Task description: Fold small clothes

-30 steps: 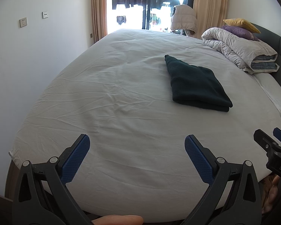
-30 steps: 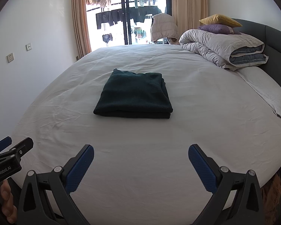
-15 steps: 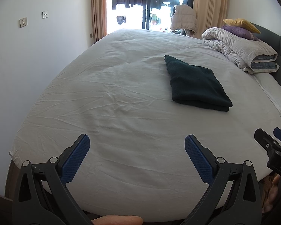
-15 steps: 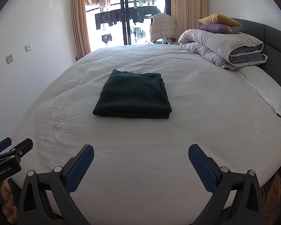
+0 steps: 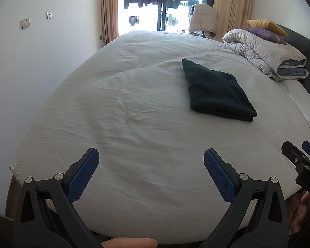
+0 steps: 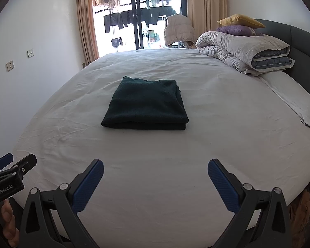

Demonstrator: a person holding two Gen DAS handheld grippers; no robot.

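Your left gripper (image 5: 151, 159): jaws spread wide, blue pads (image 5: 83, 173) bare, nothing between them; it hung over the near edge of the bed (image 5: 134, 103). Your right gripper (image 6: 155, 170): jaws likewise spread wide, pinching nothing, over the same near edge; its tip also showed at the right border of the left view (image 5: 299, 161), and the left gripper's tip at the left border of the right view (image 6: 12, 171). Your two grippers were side by side, apart from each other.

Cloth (image 6: 146, 103): one dark green piece, folded into a flat rectangle, lying on the white sheet near the middle of the bed, well apart from both grippers, touched by neither. From your left gripper it lay ahead and to the right (image 5: 215, 91); from your right, straight ahead.

Duvet (image 6: 243, 51): grey, rolled, at the far right of the bed by the headboard (image 6: 305, 47). Purple pillow (image 6: 237, 30) on the duvet, yellow pillow (image 6: 240, 19) on top of it.

White pillow (image 6: 293, 99): flat, along the right side, below the duvet.

Window (image 6: 142, 16): beyond the bed, curtains (image 6: 86, 20) at both sides, clothes hung outside. Pale vest (image 6: 178, 31) draped in front of it.

Wall sockets (image 6: 10, 65): on the left wall.
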